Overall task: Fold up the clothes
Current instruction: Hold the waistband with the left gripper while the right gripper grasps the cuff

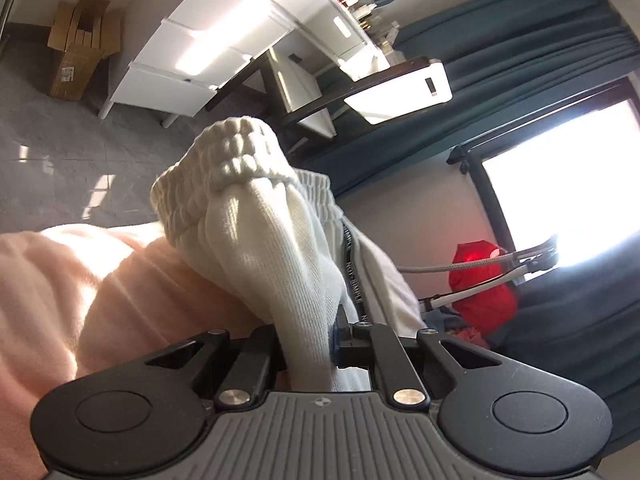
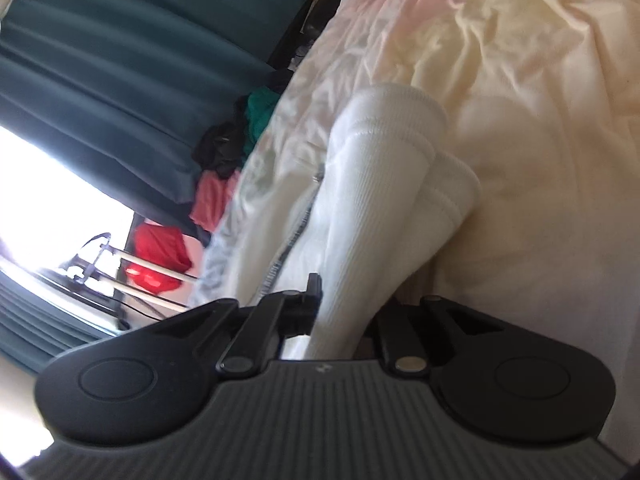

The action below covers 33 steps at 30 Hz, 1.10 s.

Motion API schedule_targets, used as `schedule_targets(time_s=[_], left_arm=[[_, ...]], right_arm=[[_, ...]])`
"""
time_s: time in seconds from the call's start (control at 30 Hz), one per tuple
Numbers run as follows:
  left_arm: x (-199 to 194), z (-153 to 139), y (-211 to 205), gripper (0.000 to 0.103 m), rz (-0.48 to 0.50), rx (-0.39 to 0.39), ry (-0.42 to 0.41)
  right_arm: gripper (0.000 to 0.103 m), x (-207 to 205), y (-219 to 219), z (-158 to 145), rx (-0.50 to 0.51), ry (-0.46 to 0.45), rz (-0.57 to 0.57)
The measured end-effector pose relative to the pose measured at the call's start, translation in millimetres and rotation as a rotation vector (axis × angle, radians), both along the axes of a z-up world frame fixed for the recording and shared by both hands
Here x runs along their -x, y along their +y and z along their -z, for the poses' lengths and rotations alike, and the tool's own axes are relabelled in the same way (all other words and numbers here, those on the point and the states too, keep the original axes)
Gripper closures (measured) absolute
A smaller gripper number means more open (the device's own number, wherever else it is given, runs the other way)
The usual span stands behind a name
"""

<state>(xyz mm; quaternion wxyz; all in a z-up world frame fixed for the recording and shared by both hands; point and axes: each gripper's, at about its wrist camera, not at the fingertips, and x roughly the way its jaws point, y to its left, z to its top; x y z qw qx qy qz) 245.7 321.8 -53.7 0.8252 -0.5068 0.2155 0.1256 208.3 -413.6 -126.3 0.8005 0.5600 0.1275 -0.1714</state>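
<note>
**Both grippers clamped on white socks over the bed**

Left gripper (image 1: 310,344): its fingers (image 1: 256,354) are pressed in on a white ribbed sock (image 1: 256,216), pinching the knit fabric near its lower part. The sock's bunched cuff stands up ahead of the fingers, above a peach blanket (image 1: 80,280). Just behind the sock lies a white garment with a dark lettered stripe (image 1: 354,264).

Right gripper (image 2: 344,316): its fingers (image 2: 314,296) are likewise closed on white sock fabric (image 2: 376,168), which rises from the grip as two rounded ribbed folds. These lie against the rumpled cream bedding (image 2: 540,80) of the bed.

Surroundings: teal curtains (image 1: 520,60), a bright window (image 1: 568,176), a white drawer unit (image 1: 192,48), and a red object (image 1: 480,284) by the window. View from the right wrist is blurred.
</note>
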Motion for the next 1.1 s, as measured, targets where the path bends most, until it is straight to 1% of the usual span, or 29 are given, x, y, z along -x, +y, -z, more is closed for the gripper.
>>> schedule_targets(time_s=[0.03,0.1,0.23,0.43,0.57,0.63,0.73,0.77,0.87,0.93,0.97,1.03,1.07,1.1], left_arm=[[5,-8,2,0.096,0.008,-0.017,-0.002],[17,-21,5,0.096,0.018,-0.036,-0.005],[56,-40,10,0.096,0.024,-0.052,0.011],[136,-63,23,0.096,0.068,-0.104,0.037],[193,-62,28,0.096,0.104,-0.154,0.029],[210,-49,30,0.096,0.141,-0.185,0.075],[225,-24,35,0.096,0.153,-0.165,0.125],[228,-20,35,0.095,0.156,-0.163,0.125],[237,-20,26,0.093,0.178,-0.239,0.124],[243,-24,17,0.09,0.193,-0.299,0.14],[245,-26,15,0.089,0.199,-0.305,0.144],[250,-31,10,0.078,0.211,-0.321,0.152],[254,-35,7,0.074,0.224,-0.345,0.157],[258,-39,5,0.064,0.238,-0.369,0.162]], right_arm=[[0.093,5,1,-4,-0.001,-0.008,-0.003],[0.093,15,3,-9,0.007,0.007,-0.019],[0.093,39,3,-12,-0.041,0.034,-0.033],[0.093,86,4,-29,-0.034,0.053,-0.091],[0.093,128,11,-30,-0.077,0.065,-0.087],[0.093,136,8,-22,-0.111,0.091,-0.086],[0.093,141,4,-7,-0.15,0.13,-0.091],[0.093,141,3,-3,-0.157,0.135,-0.095],[0.093,142,2,2,-0.156,0.147,-0.111],[0.093,144,2,2,-0.143,0.153,-0.118],[0.092,145,2,3,-0.149,0.148,-0.115],[0.091,148,-1,6,-0.176,0.128,-0.113],[0.091,149,-3,8,-0.196,0.115,-0.115],[0.091,149,-5,10,-0.204,0.107,-0.116]])
